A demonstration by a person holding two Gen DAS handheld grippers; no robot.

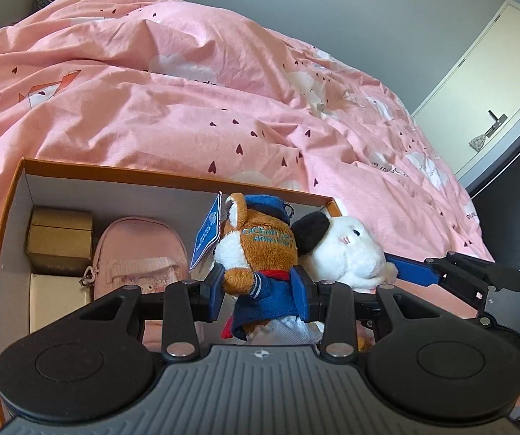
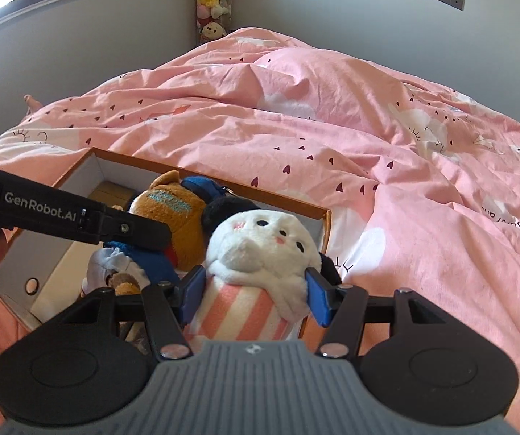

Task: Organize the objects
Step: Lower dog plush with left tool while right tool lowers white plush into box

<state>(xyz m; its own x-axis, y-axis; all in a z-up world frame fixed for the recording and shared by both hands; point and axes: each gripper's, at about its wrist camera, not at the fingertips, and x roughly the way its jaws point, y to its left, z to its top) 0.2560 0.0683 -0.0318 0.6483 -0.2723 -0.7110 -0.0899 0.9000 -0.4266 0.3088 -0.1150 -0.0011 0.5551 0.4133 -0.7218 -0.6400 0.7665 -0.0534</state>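
Note:
An orange-rimmed cardboard box with a white inside lies on the pink bed. My left gripper is shut on a brown fox plush in a blue jacket and cap, holding it over the box's right part; the plush also shows in the right wrist view. My right gripper is shut on a white plush with black ears and a pink-striped body, right beside the fox at the box's right end. It also shows in the left wrist view. The box holds both.
Inside the box lie a pink pouch, a gold box and a white box. The rumpled pink duvet surrounds the box. A plush shelf stands in the corner; a door is at right.

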